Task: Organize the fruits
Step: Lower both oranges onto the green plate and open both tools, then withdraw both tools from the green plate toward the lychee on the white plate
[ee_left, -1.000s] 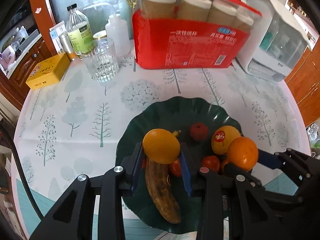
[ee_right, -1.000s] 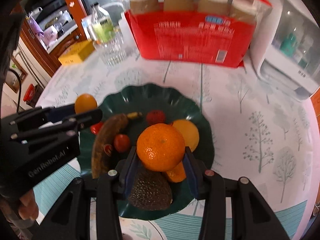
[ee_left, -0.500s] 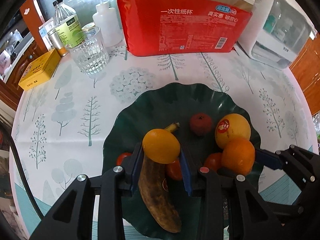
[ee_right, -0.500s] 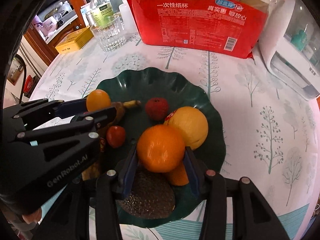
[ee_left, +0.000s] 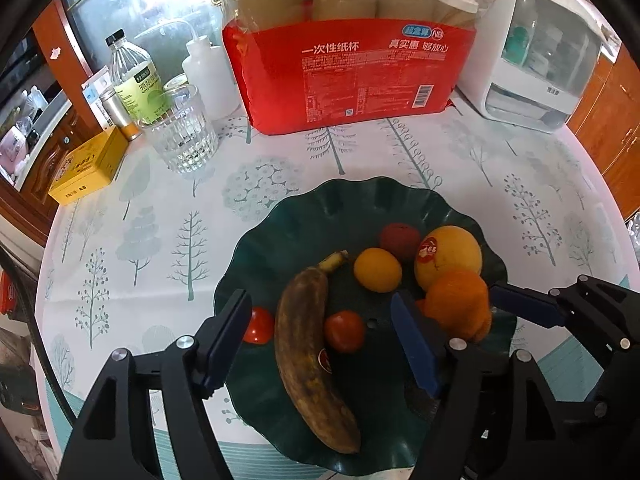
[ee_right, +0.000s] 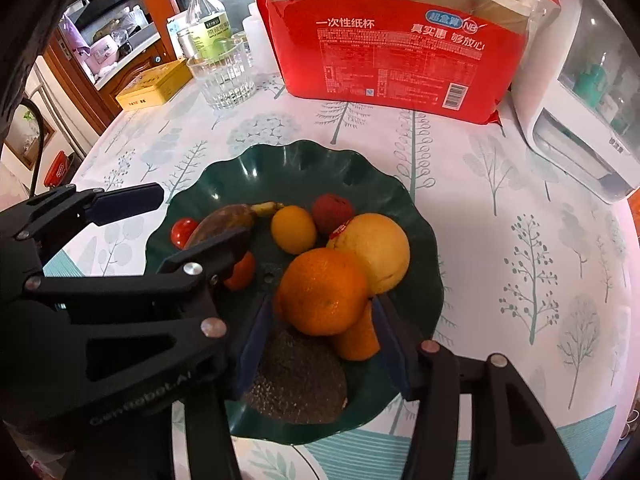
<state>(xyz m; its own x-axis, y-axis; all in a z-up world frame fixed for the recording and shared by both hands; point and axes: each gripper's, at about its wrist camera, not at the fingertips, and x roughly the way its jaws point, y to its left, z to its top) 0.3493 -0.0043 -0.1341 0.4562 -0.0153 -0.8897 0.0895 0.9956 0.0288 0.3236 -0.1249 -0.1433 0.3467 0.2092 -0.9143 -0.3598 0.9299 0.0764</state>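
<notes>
A dark green wavy plate [ee_left: 320, 208] [ee_right: 280, 164] holds the fruit. My left gripper [ee_left: 320, 340] is over the brown banana [ee_left: 312, 360] and a tomato [ee_left: 344, 331], its jaws opening with nothing gripped. A small yellow-orange fruit [ee_left: 377, 270] [ee_right: 293, 229] lies free by the banana's stem. My right gripper [ee_right: 322, 300] has its jaws opening around an orange [ee_right: 324, 290] [ee_left: 458, 308]. The orange rests on an avocado [ee_right: 296, 384] and an orange piece, with thin gaps to the pads. A big yellow orange [ee_right: 376, 252] and a red lychee [ee_right: 332, 210] lie behind.
A red pack of paper cups [ee_left: 360, 68] stands behind the plate. To its left are a drinking glass [ee_left: 180, 136], a bottle [ee_left: 134, 76] and a yellow tin [ee_left: 86, 164]. A white appliance [ee_left: 540, 60] is at the back right. The table edge curves close on the left.
My left gripper opened and let go of the small yellow-orange fruit, which now lies on the plate. My right gripper's jaws widened off the orange.
</notes>
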